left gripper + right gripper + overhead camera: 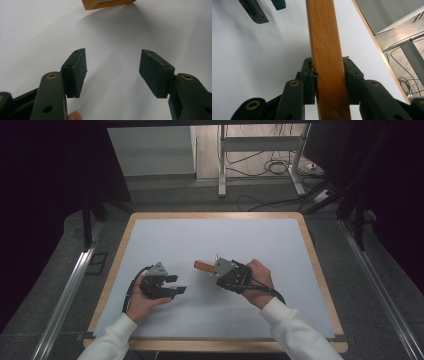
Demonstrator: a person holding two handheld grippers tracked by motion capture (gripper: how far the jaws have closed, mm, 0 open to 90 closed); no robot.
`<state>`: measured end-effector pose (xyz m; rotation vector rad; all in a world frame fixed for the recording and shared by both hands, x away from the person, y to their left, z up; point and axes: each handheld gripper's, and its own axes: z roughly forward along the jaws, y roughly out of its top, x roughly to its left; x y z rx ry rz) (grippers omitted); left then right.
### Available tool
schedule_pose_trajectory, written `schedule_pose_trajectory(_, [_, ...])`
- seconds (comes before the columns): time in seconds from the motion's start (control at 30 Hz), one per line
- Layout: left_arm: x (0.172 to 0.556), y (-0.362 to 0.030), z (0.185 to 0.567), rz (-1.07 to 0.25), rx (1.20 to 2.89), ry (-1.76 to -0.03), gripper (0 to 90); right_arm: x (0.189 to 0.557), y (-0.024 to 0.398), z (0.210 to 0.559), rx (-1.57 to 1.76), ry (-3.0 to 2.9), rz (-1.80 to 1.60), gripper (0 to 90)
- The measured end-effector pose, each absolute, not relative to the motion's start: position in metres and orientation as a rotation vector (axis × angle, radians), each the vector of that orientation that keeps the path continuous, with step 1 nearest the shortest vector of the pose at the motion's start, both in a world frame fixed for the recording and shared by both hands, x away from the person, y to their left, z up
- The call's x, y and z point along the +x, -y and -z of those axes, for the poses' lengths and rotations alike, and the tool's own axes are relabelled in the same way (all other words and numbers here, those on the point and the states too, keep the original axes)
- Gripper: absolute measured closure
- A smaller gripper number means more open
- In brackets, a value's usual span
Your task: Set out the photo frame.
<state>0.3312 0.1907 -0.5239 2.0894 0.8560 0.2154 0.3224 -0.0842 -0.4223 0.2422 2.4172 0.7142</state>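
Here we have one wooden block (pixel 324 50), mid-frame in the high view, clamped in our right gripper (pixel 226 271) above the white surface (pixel 280 245). Our left gripper (pixel 172 285) waits wide and empty beside it. We judge a handover or placement comes next, needing careful alignment.

The tabletop (pixel 150 235) is plain white with a light wood rim. The block (pixel 325 50) is warm orange-brown wood with fine grain. Both grippers are black with brass-coloured rivets, and the person's sleeves (pixel 295 330) are white.
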Motion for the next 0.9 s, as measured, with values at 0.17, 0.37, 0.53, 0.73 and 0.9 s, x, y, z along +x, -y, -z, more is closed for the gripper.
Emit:
schedule_pose_trajectory(0.17, [0.332,-0.191,0.525,-0.215,2.083,-0.864,38.8,0.328,0.077,0.418,0.228,-2.425,-0.690,68.2])
schedule_pose_trajectory(0.37, [0.332,-0.194,0.527,-0.213,2.075,-0.879,39.0,0.334,0.073,0.414,0.222,-2.441,-0.689,68.8])
schedule_pose_trajectory(0.53, [0.332,-0.193,0.528,-0.213,2.079,-0.882,38.9,0.334,0.074,0.407,0.223,-2.458,-0.719,68.8])
schedule_pose_trajectory(0.73, [0.332,-0.193,0.528,-0.217,2.081,-0.884,38.9,0.324,0.079,0.400,0.205,-2.487,-0.769,68.8])
schedule_pose_trajectory(0.9, [0.332,-0.192,0.529,-0.221,2.080,-0.887,38.8,0.311,0.085,0.394,0.174,-2.512,-0.828,68.7])
